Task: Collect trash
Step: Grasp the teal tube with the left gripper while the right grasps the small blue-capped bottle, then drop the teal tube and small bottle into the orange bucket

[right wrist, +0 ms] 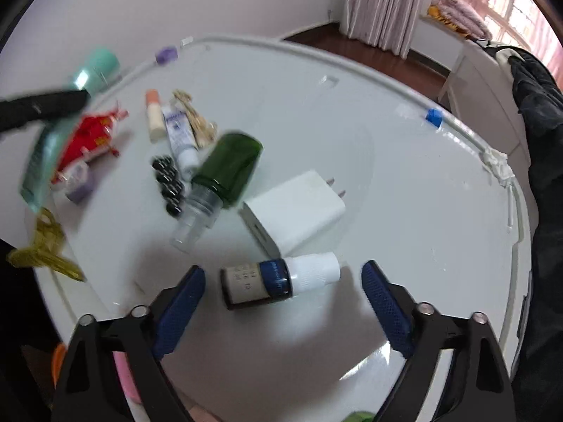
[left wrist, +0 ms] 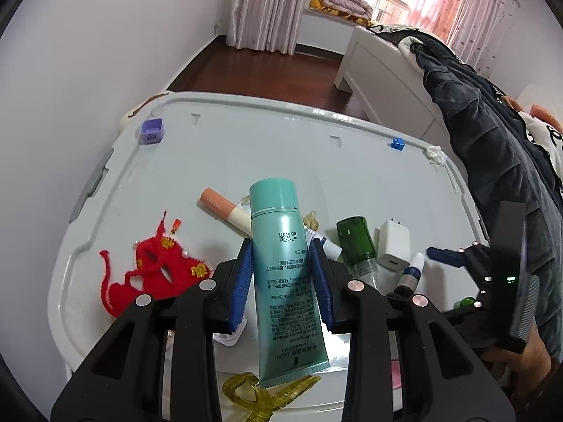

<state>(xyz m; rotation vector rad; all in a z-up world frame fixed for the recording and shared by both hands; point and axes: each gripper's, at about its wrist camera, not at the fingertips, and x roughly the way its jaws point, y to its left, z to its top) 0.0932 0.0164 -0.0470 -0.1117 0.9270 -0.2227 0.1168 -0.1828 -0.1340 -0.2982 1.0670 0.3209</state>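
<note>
My left gripper [left wrist: 283, 246] is shut on a teal cosmetic tube [left wrist: 281, 263], cap pointing away, held above the white bin lid [left wrist: 246, 140]. The tube also shows blurred at the left of the right wrist view [right wrist: 45, 161]. My right gripper [right wrist: 283, 276] is open, its blue pads either side of a small dropper bottle [right wrist: 278, 281] with a blue label and white cap, lying on the lid [right wrist: 404, 193]. A green spray bottle [right wrist: 225, 172], a white charger plug [right wrist: 295, 211] and a crumpled tissue [right wrist: 498, 167] also lie on the lid.
On the lid lie a red knitted ornament [left wrist: 155, 274], a peach-capped tube [left wrist: 225, 211], a yellow hair clip [left wrist: 260, 394], a purple cap [left wrist: 152, 130], a blue brick [left wrist: 397, 143] and black beads [right wrist: 169, 183]. A person in dark clothes [left wrist: 492, 133] stands at the right.
</note>
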